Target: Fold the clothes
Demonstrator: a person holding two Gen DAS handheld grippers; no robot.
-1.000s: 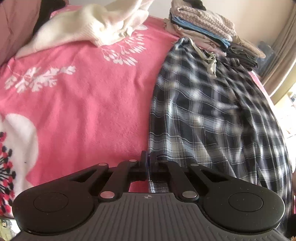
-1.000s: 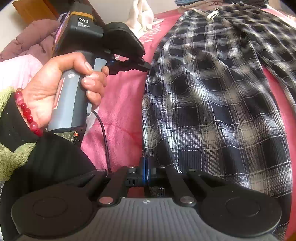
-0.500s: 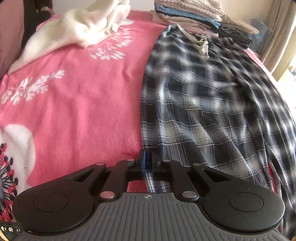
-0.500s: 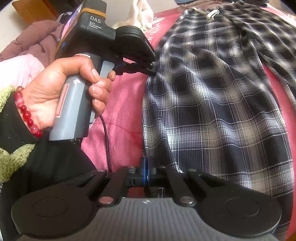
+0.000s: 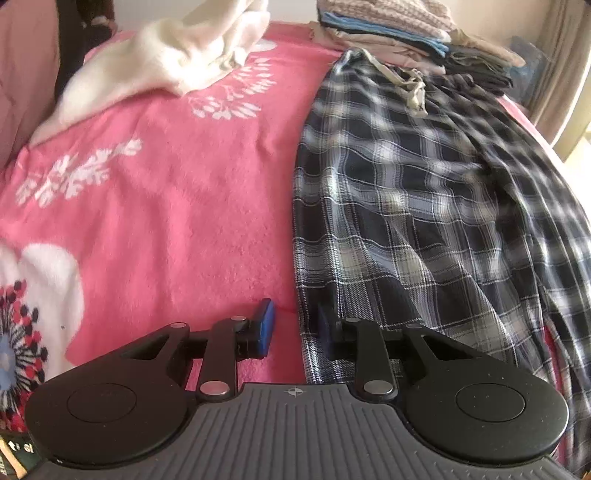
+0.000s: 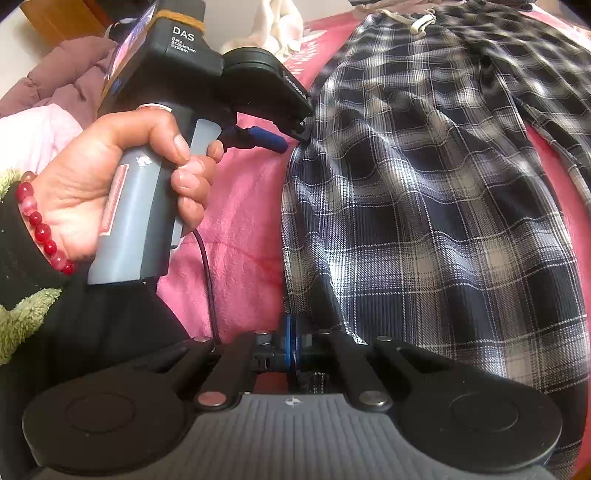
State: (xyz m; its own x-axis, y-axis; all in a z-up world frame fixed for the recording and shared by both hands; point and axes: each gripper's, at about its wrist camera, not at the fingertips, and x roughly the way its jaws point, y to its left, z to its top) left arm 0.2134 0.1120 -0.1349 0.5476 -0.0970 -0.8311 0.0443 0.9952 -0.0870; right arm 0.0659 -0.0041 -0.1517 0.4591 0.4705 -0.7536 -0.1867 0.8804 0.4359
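Pink fleece, printed with white sprigs and a red-and-black flower, covers the bed (image 5: pixel 177 206) and serves as the folding surface; its nap should keep cloth from sliding while a fold is made. At the far left of it lies a crumpled cream knitted garment (image 5: pixel 177 55), pushed to the back edge, probably waiting its turn. In the right wrist view a hand (image 6: pixel 110 184) with a red bead bracelet and a dark sleeve with green fleecy cuff grips the grey handle of the left gripper (image 5: pixel 293 326). Its jaws have just been opening: the blue pads now stand apart, the left one over bare pink fleece, the right one over the left edge of the navy-and-white plaid cotton trousers (image 5: pixel 424 206), and the edge lies between them without being pressed. I judge this a release, the edge having been laid where it was wanted.

The trousers lie lengthwise on the right half of the bed, their cream drawstring (image 5: pixel 410 85) at the far end, and appear doubled leg over leg, which would explain the straight left edge. Beyond the waistband sits a stack of folded clothes (image 5: pixel 406 33) in beige, blue and grey, likely the finished pile and the trousers' destination.

Nearer the hem, the right gripper (image 6: pixel 293 347) has its jaws pressed together on the same left edge of the trousers, pinning it flat to the bed.
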